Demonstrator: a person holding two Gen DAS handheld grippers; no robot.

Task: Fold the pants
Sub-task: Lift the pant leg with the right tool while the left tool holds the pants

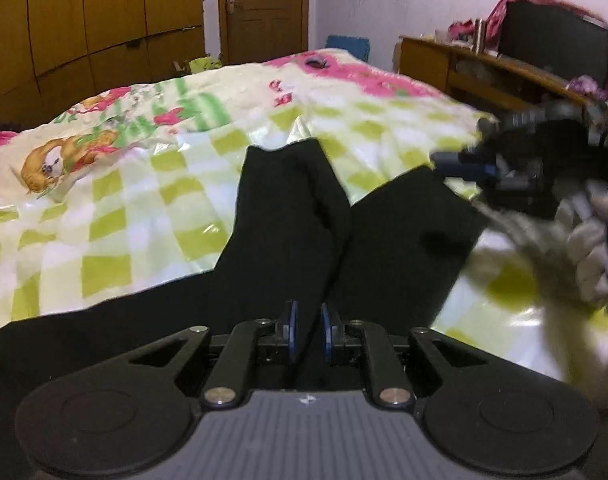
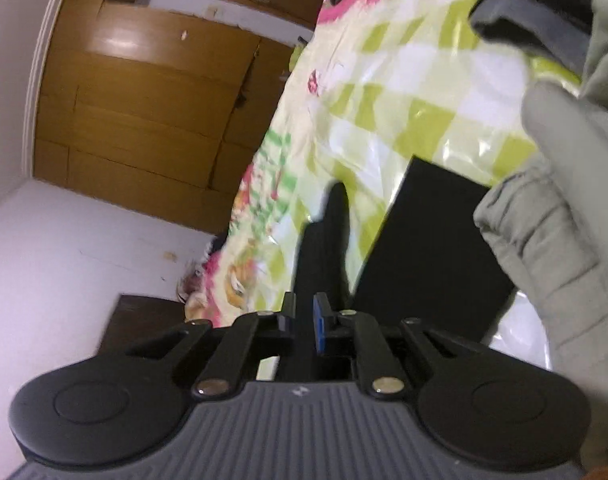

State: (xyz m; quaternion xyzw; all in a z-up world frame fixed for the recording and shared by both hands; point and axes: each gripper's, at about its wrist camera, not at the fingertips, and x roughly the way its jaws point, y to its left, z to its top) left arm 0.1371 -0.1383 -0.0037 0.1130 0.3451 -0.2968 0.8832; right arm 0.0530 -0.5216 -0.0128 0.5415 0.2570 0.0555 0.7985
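Black pants (image 1: 288, 216) lie on a bed, two legs stretching away over the quilt. In the left wrist view my left gripper (image 1: 308, 328) is shut on a fold of the pants near their lower end, and dark cloth rises between its blue pads. My right gripper (image 1: 444, 158), blurred and held by a gloved hand (image 1: 584, 248), pinches the far corner of the right leg. In the right wrist view the right gripper (image 2: 304, 316) is shut on a strip of the black pants (image 2: 436, 248), which run forward from its narrow jaws.
The bed's quilt (image 1: 116, 216) is yellow-green checked with pink cartoon prints. A wooden wardrobe (image 1: 84, 20) and door (image 1: 264, 4) stand behind, a desk with a dark monitor (image 1: 556, 44) at right. A gloved hand (image 2: 564, 208) fills the right of the right wrist view.
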